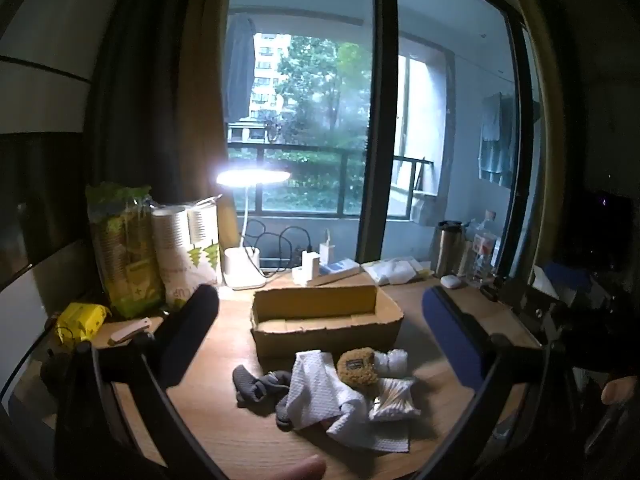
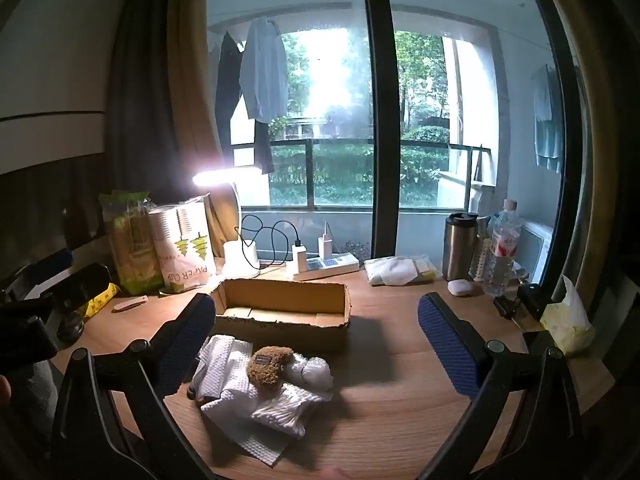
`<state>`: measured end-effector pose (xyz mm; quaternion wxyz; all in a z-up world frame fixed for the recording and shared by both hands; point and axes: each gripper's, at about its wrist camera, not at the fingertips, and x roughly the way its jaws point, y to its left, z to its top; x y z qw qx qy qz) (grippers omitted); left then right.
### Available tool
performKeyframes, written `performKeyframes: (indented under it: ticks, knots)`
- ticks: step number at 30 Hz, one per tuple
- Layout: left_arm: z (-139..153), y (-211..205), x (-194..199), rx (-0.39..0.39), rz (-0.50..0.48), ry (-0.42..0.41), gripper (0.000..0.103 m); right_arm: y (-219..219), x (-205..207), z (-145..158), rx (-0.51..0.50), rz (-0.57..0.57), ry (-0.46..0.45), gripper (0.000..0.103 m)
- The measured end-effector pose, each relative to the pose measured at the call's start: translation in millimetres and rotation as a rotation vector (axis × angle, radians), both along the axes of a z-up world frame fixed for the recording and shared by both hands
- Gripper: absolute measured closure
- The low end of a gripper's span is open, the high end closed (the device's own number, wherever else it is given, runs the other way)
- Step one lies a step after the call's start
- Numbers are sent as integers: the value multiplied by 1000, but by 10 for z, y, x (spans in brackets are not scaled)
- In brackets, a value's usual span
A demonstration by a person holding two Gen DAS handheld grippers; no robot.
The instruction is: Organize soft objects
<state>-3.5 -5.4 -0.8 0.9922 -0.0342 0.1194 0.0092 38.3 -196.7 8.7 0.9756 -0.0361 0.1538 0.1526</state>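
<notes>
**op:** Pile (image 1: pixel 336 388) of soft stuff sits on the table (image 2: pixel 400 400), just in front of the box (image 1: pixel 326 320), and the box looks empty to me. I've got both grippers hovering short of it, nothing touched. Left gripper (image 1: pixel 320 344) has its fingers spread wide with nothing between them, right gripper (image 2: pixel 316 344) same deal.

**reply:** which hand goes first?

**op:** My guess is the left. From its camera the socks (image 1: pixel 260 390) lie at the pile's left end, nearest the left finger (image 1: pixel 188 332), and nothing sits on most of them. From the right camera the pile sits left of centre, close by that gripper's left finger, so the right would have to swing over.

**reply:** and the towel?

**op:** Towel (image 2: pixel 224 376) runs roughly front to back across the heap, with the plush (image 2: pixel 268 364) and the cotton swabs (image 2: pixel 284 408) on top. Box lies straight behind, long side across.
</notes>
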Motion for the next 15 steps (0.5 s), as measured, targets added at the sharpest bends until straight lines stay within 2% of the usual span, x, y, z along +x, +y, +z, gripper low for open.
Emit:
performKeyframes:
  ticks: [1, 2, 15]
  knots:
    - [12, 75, 6, -40, -2, 1, 0, -4, -1, -1, 8, 0, 3, 0]
    - [14, 83, -15, -44, -1, -7, 0, -2, -6, 0, 7, -1, 2, 0]
    - [11, 103, -10, -43, 6, 2, 0, 5, -11, 1, 8, 0, 3, 0]
